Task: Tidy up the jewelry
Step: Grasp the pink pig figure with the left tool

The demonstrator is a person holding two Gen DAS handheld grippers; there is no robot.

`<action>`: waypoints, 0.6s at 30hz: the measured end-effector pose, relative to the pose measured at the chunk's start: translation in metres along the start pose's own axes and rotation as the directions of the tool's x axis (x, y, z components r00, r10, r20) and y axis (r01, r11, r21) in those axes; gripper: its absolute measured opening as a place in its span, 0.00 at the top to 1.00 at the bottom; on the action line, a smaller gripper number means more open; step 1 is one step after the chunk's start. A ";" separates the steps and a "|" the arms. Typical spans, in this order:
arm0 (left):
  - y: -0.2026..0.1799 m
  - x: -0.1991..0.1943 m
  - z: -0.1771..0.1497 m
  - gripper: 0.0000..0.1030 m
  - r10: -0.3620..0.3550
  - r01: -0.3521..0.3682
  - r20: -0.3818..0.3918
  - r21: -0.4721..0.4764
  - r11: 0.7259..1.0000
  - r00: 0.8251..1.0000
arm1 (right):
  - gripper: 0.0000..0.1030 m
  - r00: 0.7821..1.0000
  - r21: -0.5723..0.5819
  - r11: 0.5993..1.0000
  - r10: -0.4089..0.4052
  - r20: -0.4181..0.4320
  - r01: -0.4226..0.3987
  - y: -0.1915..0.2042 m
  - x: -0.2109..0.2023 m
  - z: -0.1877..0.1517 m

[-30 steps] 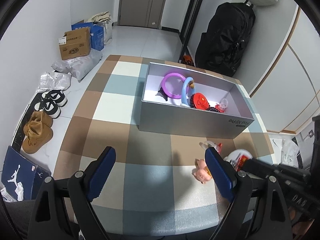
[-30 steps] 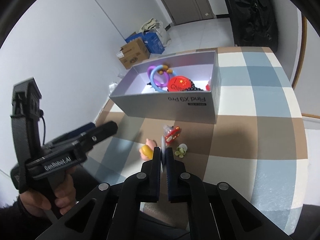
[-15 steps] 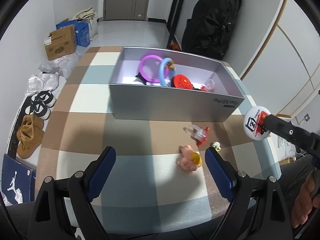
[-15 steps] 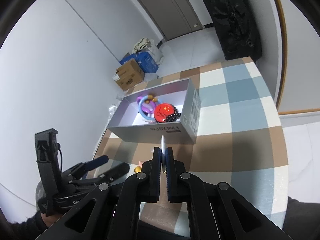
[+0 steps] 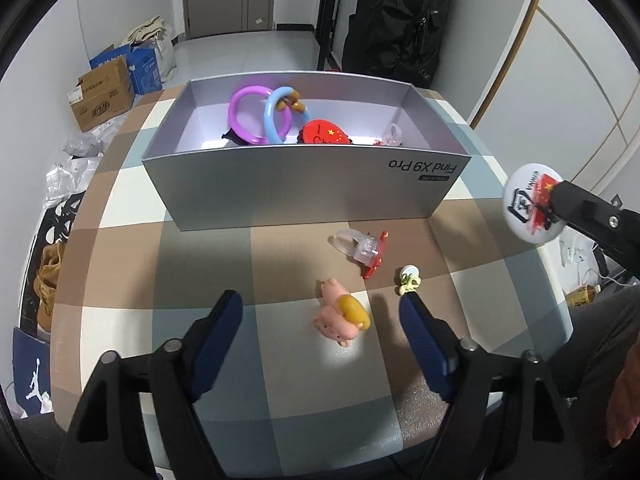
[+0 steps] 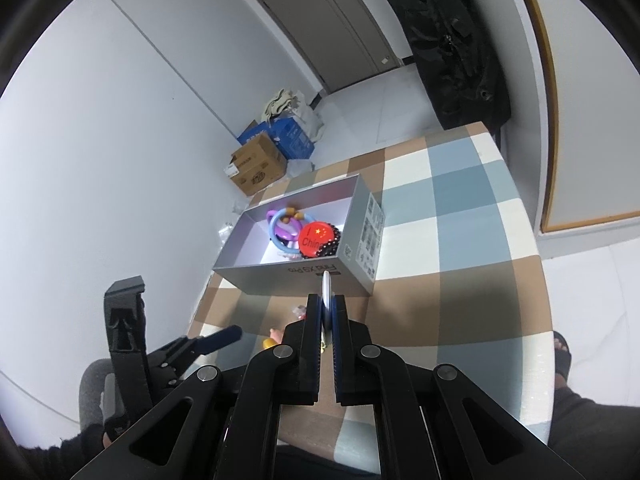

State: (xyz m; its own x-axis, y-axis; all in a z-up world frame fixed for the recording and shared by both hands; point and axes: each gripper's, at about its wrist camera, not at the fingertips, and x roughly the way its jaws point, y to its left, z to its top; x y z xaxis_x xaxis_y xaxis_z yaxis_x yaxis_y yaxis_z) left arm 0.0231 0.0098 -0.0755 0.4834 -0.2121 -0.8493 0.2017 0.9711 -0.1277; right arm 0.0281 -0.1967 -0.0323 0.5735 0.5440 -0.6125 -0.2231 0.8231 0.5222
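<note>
Checked tablecloth [image 5: 200, 264] under silver box [image 5: 304, 188]; white tiled floor [image 5: 240, 52]

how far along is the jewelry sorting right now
Partly done. Done: the box already holds two rings, a red badge and dark beads. In hand: the right gripper is shut on a white badge. Left: a pig, a clear clip and a small charm on the table; the left gripper is closing around the pig, not yet touching.
</note>
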 end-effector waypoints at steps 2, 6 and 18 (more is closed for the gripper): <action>0.001 0.001 0.000 0.27 -0.010 0.010 0.001 -0.010 1.000 1.000 | 0.96 1.000 0.009 1.000 0.003 0.001 -0.003 -0.002 -0.001 0.000; -0.002 0.002 -0.001 0.47 -0.015 0.015 -0.010 0.002 1.000 1.000 | 0.96 1.000 -0.003 1.000 0.005 -0.011 -0.006 0.001 0.000 -0.004; -0.008 0.003 0.001 0.77 -0.019 0.020 -0.019 0.032 0.999 1.000 | 0.96 1.000 -0.018 1.000 0.004 -0.011 -0.004 0.002 -0.001 -0.004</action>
State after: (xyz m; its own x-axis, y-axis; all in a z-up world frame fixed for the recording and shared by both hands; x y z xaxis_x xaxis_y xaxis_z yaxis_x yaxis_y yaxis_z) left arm 0.0237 0.0009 -0.0764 0.4628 -0.2283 -0.8565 0.2382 0.9628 -0.1279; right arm 0.0241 -0.1950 -0.0333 0.5640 0.5491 -0.6168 -0.2399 0.8236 0.5139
